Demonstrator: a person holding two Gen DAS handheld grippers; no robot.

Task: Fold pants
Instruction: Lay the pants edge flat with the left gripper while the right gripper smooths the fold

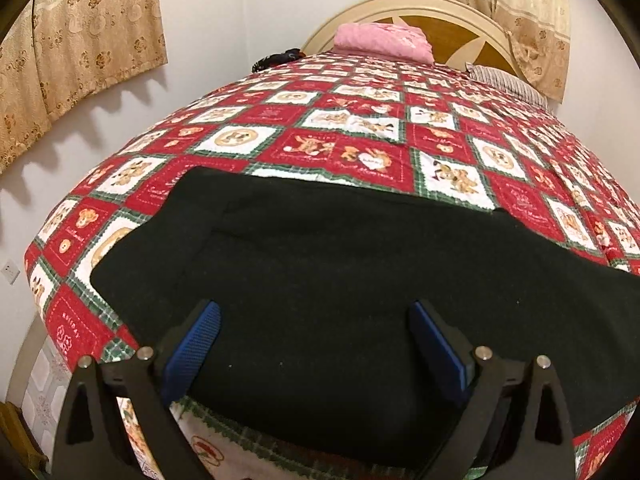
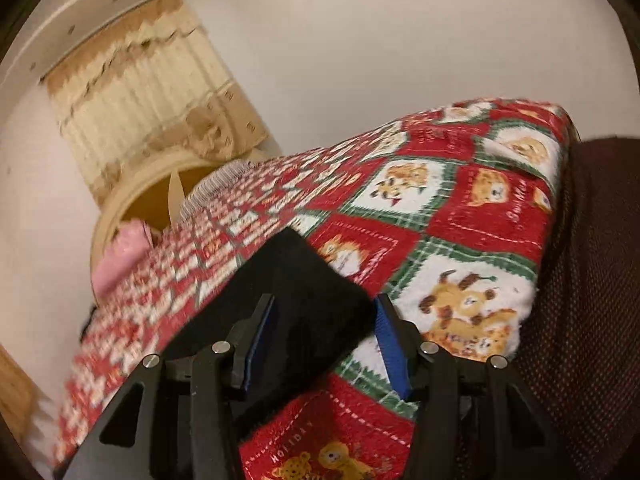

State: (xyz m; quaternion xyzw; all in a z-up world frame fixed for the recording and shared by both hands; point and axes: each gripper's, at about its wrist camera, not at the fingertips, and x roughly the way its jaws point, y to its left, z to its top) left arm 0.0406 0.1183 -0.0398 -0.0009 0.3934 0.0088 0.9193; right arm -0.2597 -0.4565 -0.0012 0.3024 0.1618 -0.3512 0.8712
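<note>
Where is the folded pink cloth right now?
The folded pink cloth lies at the bed's far end against the cream wooden headboard, beyond the black pants.

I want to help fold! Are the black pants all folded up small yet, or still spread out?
Still spread out. The black pants lie flat and wide across the bedspread; whether any fold is already made, cannot tell.
</note>
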